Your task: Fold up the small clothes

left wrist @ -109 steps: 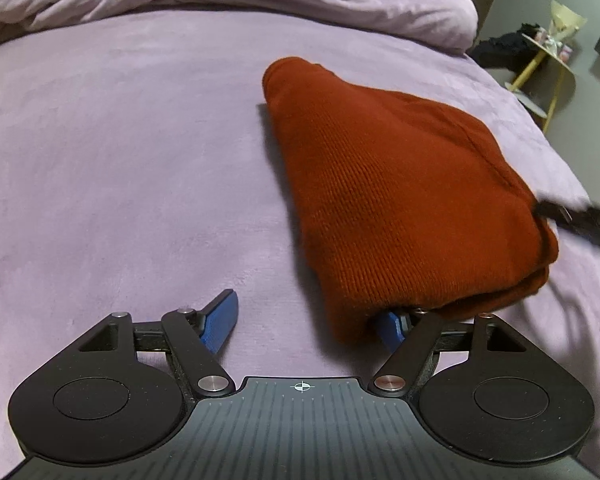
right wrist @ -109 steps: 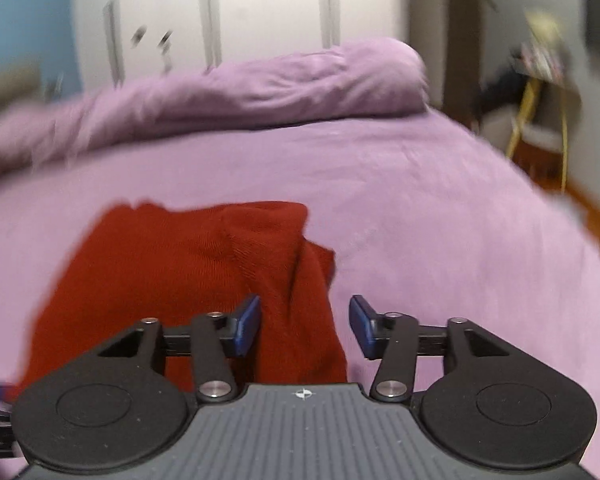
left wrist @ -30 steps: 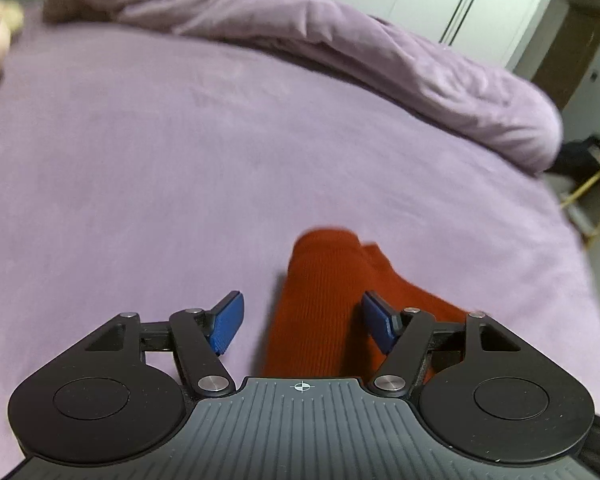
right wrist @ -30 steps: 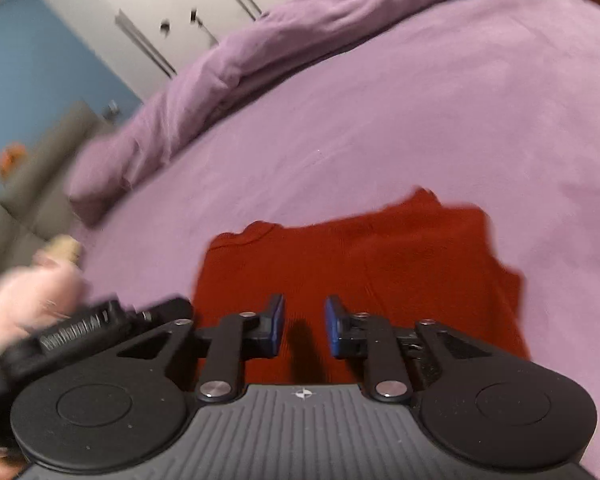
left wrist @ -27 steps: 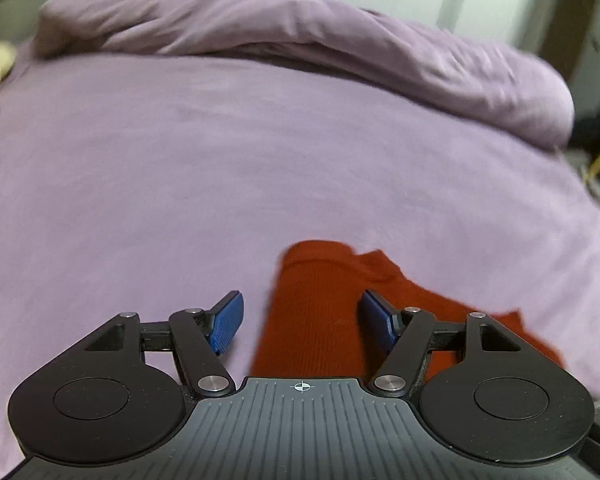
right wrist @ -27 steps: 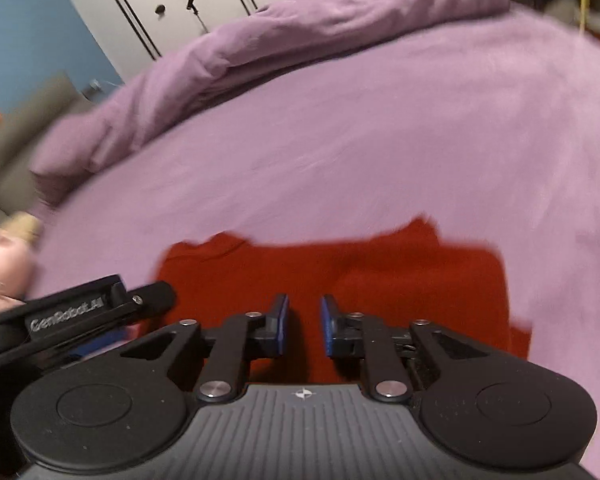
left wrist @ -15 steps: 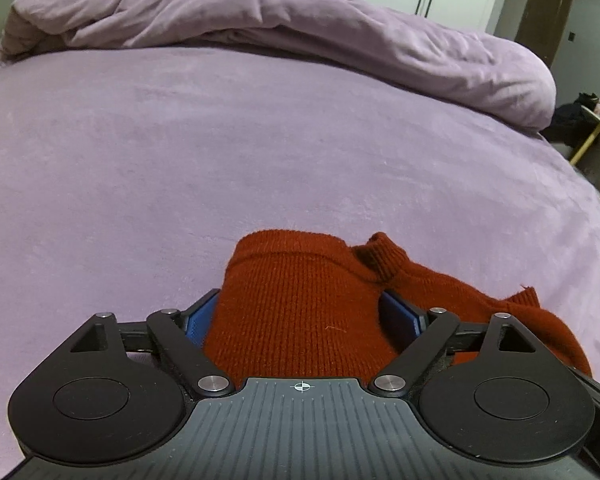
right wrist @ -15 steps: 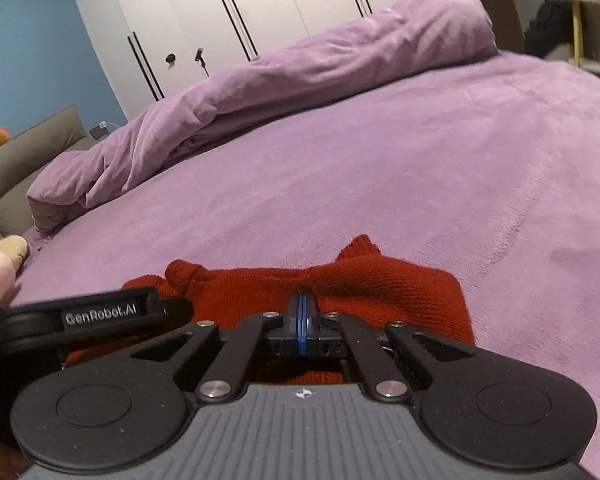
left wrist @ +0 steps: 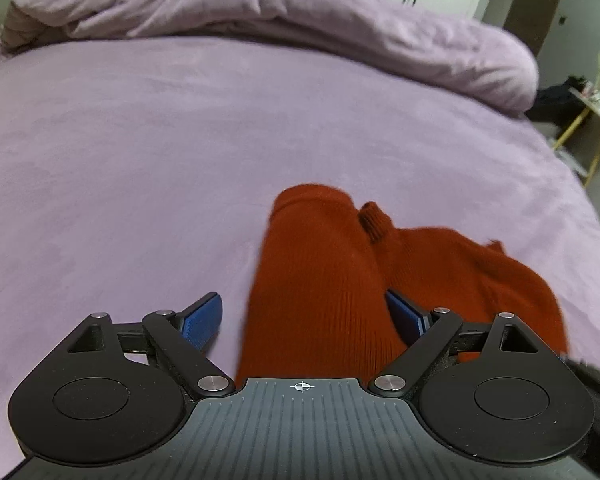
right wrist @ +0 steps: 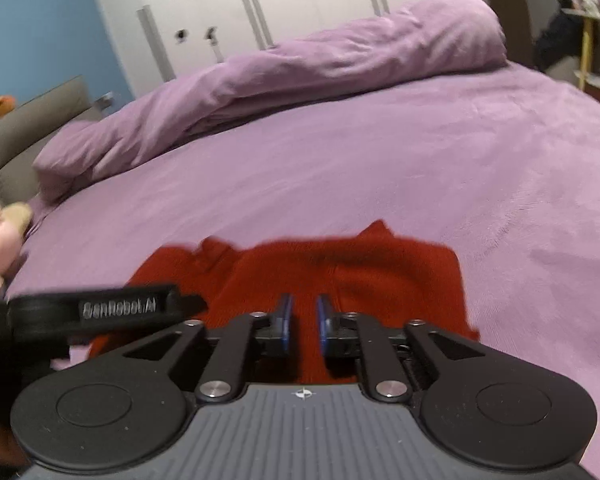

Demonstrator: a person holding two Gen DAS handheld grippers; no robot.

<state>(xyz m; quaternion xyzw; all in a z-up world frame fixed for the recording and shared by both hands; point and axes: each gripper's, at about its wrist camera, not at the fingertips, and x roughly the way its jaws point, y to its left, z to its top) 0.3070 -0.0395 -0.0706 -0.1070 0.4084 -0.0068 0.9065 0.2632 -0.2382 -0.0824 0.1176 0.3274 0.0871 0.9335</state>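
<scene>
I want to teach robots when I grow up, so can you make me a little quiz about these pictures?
1. What lies between the fingers of the left tool? A) a pink toy B) a red knitted garment C) a pillow
2. True or false: the garment hangs over a chair.
3. Which stands wider open, the left tool or the right tool?
Key: 1 B. 2 False: it lies on the purple bed cover. 3 The left tool. Both tools' jaws have just been opening, and neither clamps the garment.
</scene>
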